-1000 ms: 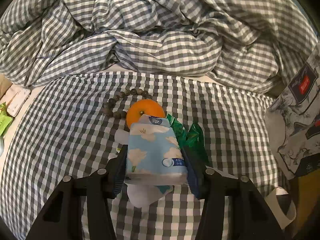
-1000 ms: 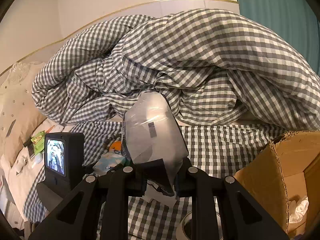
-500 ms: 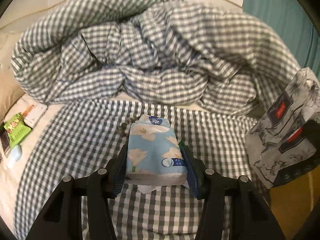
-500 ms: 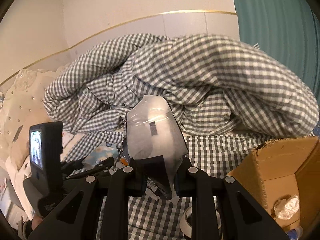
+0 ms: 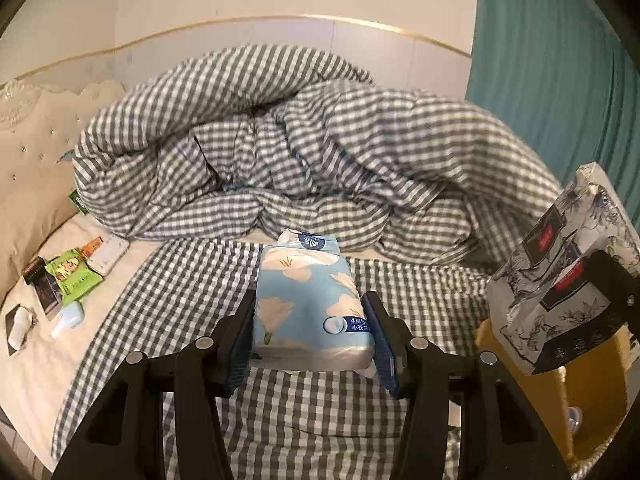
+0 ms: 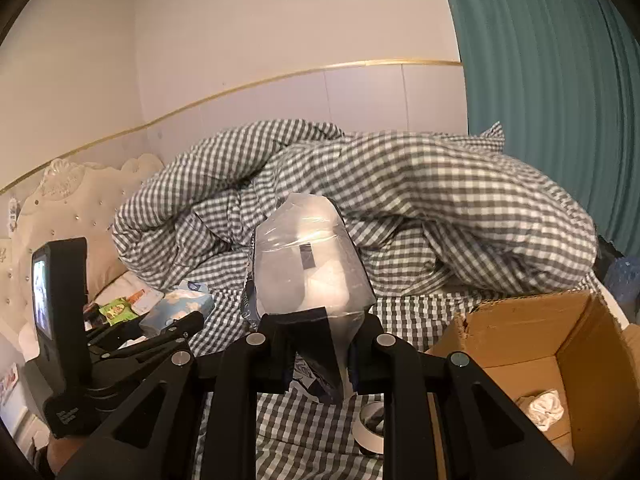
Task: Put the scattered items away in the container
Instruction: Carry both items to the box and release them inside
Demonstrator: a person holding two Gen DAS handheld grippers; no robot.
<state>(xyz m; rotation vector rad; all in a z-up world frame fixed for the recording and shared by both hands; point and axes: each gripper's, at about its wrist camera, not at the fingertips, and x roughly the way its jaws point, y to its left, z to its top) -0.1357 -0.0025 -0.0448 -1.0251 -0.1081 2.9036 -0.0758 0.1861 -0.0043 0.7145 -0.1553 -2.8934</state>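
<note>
Both claws had risen since 1 second earlier, the orange and beads dropping out of view. The left claw (image 5: 310, 332) gripped the tissue pack (image 5: 308, 304) above the bed (image 5: 168, 312). The right claw (image 6: 320, 344) clamped the pouch (image 6: 310, 264) beside the box (image 6: 532, 328).

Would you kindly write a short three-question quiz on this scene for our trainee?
1. True or false: the left gripper grips a blue tissue pack.
2. What does the right gripper hold? A) an orange B) a foil bag C) a tape roll
3. What lies in the cardboard box?

Key: 1 true; 2 B; 3 a crumpled white tissue.
</note>
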